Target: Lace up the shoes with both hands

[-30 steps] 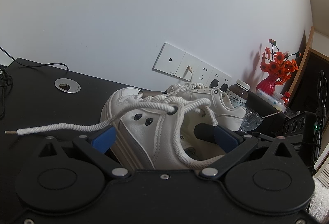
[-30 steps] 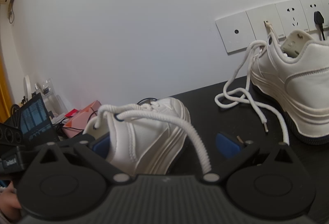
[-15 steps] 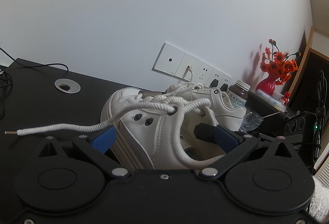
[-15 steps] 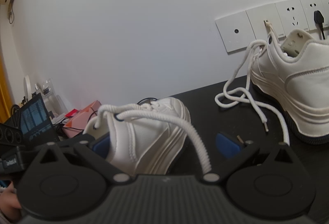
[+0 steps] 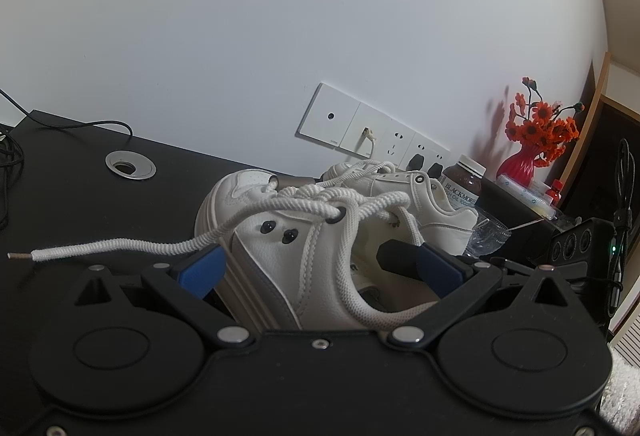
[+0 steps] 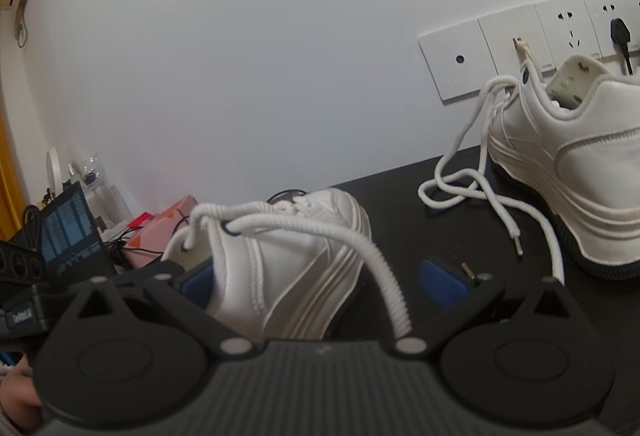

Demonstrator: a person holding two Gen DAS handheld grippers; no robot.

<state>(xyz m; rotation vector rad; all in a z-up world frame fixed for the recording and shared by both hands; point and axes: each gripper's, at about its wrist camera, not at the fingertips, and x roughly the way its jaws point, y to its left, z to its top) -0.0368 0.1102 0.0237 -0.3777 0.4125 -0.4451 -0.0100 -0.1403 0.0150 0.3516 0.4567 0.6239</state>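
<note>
A white sneaker (image 5: 280, 236) sits on the black desk, right between my left gripper's (image 5: 316, 268) open blue-padded fingers. One lace end (image 5: 112, 248) stretches out to the left with its metal tip free; another lace loop (image 5: 360, 300) hangs down by the right finger. In the right wrist view the same sneaker (image 6: 288, 260) sits between my right gripper's (image 6: 320, 284) open fingers, a lace (image 6: 384, 276) draped over toward the right hinge. A second white sneaker (image 6: 568, 172) stands at the right, its loose laces (image 6: 472, 192) lying on the desk.
Wall sockets (image 5: 360, 132) run behind the shoes. A brown supplement bottle (image 5: 460, 184), a red vase of orange flowers (image 5: 528, 148) and a black box stand at the right. A cable grommet (image 5: 130, 166) sits in the desk. A pink box (image 6: 160, 236) and small screen (image 6: 68, 232) lie left.
</note>
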